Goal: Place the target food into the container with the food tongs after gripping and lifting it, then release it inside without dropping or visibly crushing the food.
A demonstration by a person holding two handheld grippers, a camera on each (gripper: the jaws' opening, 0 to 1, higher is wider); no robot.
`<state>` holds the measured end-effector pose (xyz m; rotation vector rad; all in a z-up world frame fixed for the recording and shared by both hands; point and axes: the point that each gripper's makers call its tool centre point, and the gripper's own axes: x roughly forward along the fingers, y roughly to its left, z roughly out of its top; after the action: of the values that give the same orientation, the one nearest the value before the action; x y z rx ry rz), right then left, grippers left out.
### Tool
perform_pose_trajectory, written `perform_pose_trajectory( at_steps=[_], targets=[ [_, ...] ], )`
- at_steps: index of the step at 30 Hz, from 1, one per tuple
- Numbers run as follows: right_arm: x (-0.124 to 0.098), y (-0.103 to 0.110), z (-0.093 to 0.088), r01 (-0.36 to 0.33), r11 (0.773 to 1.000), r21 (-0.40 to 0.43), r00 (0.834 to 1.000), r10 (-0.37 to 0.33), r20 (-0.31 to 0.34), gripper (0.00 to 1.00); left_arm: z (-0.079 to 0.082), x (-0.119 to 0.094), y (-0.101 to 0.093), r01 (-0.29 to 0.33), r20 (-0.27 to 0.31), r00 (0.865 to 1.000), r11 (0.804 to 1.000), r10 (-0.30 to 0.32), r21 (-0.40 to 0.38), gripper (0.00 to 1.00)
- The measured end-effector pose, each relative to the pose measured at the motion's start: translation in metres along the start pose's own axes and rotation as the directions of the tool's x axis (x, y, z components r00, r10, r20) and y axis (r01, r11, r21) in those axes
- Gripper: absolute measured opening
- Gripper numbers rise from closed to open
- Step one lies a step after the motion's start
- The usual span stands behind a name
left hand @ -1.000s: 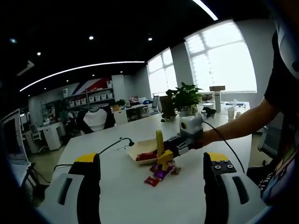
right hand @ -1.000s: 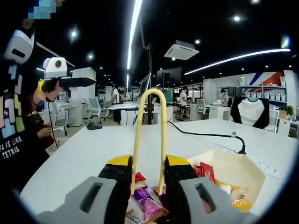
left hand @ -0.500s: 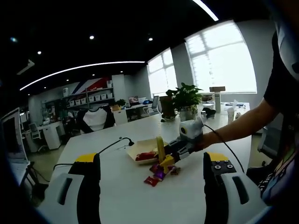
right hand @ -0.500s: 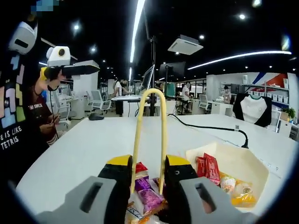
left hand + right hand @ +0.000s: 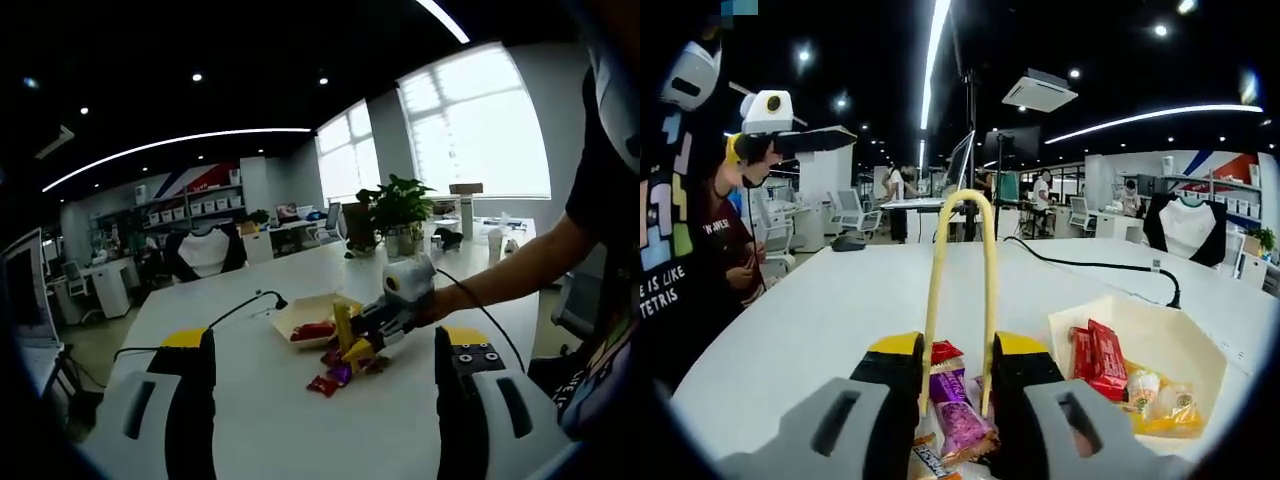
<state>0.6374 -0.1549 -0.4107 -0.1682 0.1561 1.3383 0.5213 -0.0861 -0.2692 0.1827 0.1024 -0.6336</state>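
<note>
Between R gripper [image 5: 958, 375] jaws: yellow tongs [image 5: 960, 290] clamped (snack packets [image 5: 958, 420] beneath).

The left gripper view looks from well back across the table [image 5: 250, 400] toward the windows. The right gripper view sits low and close over the snack packets [image 5: 958, 425], facing the office. Both views share the packets and the cream container [image 5: 1160, 345].

Left gripper [image 5: 325, 400]: my jaws wide apart, holding nothing.
Right gripper [image 5: 958, 385]: my jaws clamped on yellow tongs [image 5: 960, 290].
</note>
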Motion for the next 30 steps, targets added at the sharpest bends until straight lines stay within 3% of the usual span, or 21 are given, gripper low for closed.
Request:
perform_pose_trajectory(
  at_steps=[13,18,30],
  targets=[
    [0.0,0.004,0.0,0.014,1.0,-0.023,1.0,-0.014,-0.02,0.16,-0.001,-0.001,-0.005,0.001,-0.008,1.0,1.0,-0.002,-0.004,0.95],
    [-0.006,-0.002,0.008,0.056,0.998,0.009,0.998,-0.056,0.023,0.16,-0.001,-0.002,-0.007,0.002,-0.009,1.0,1.0,-0.002,-0.003,0.95],
    [-0.016,-0.002,0.022,0.072,0.997,0.017,0.996,-0.073,0.06,0.16,0.002,-0.002,-0.013,0.01,-0.005,1.0,1.0,-0.01,-0.002,0.95]
  ],
)
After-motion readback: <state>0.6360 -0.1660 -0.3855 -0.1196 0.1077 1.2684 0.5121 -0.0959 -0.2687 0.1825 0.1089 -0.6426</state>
